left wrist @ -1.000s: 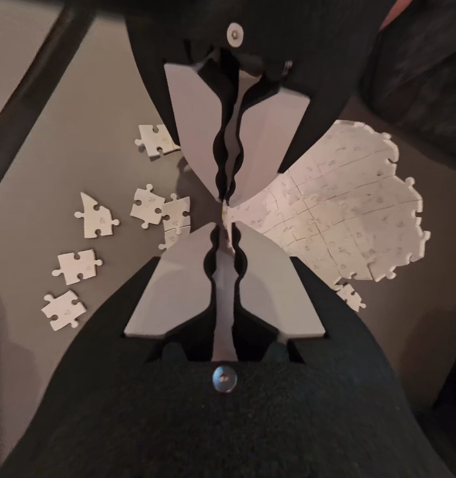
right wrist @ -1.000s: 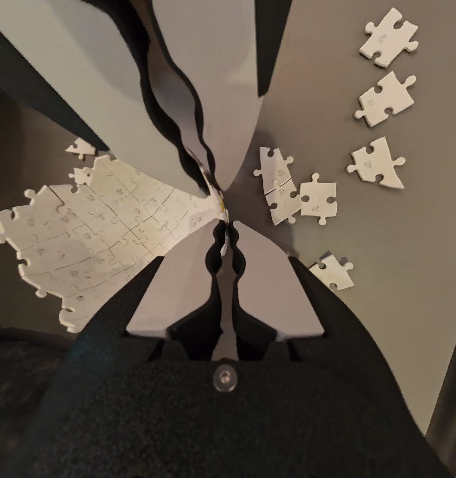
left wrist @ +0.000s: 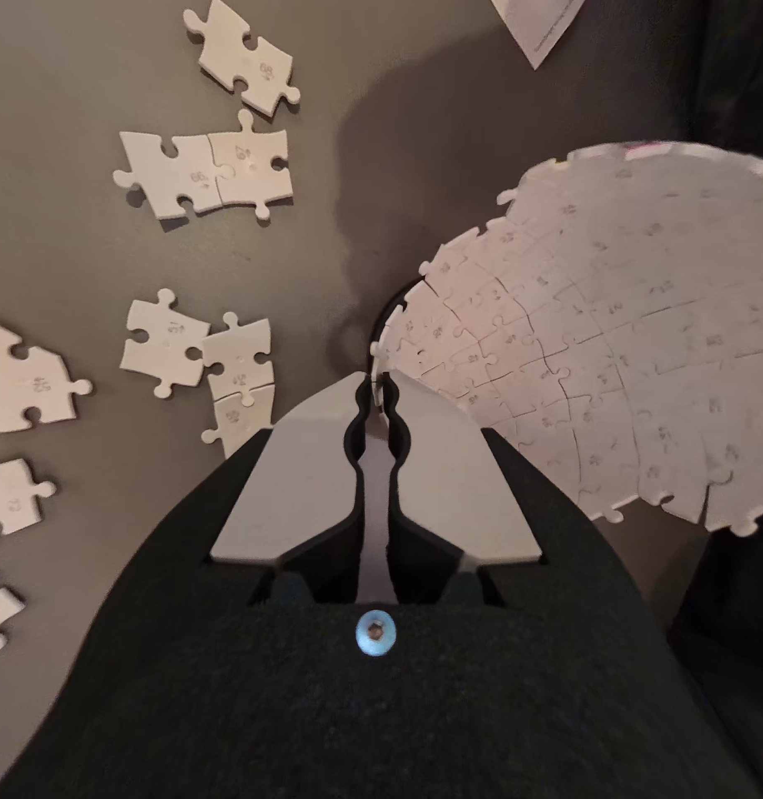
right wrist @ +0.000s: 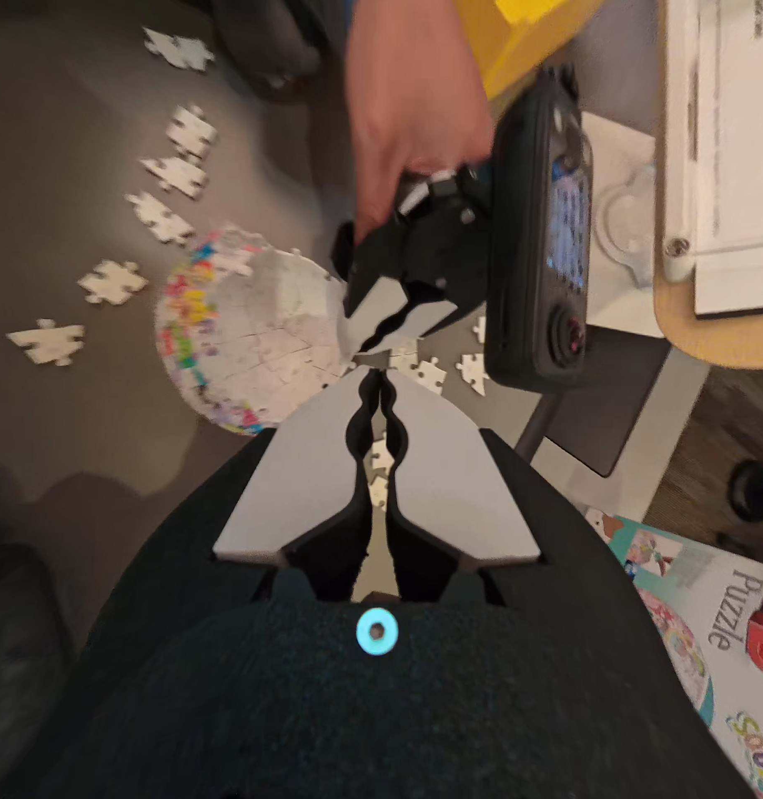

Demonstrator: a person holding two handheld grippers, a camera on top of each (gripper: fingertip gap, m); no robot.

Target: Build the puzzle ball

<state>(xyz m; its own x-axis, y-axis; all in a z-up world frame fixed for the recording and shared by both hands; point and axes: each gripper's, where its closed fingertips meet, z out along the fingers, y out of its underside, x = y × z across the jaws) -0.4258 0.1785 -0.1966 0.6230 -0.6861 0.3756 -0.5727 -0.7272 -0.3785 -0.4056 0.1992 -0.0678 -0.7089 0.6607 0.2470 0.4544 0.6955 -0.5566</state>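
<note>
Left wrist view: left hand-held gripper (left wrist: 376, 382) pinches half-built ball (left wrist: 608, 346) by its rim; right hand-held gripper (right wrist: 378, 375) closed, empty. Risk: shell buckles or slips.

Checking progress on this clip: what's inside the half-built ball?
The ball is an open shell, its pale inside bare. Left gripper pinches its rim. A dark curved edge shows behind that rim; what lies beneath is hidden.
</note>
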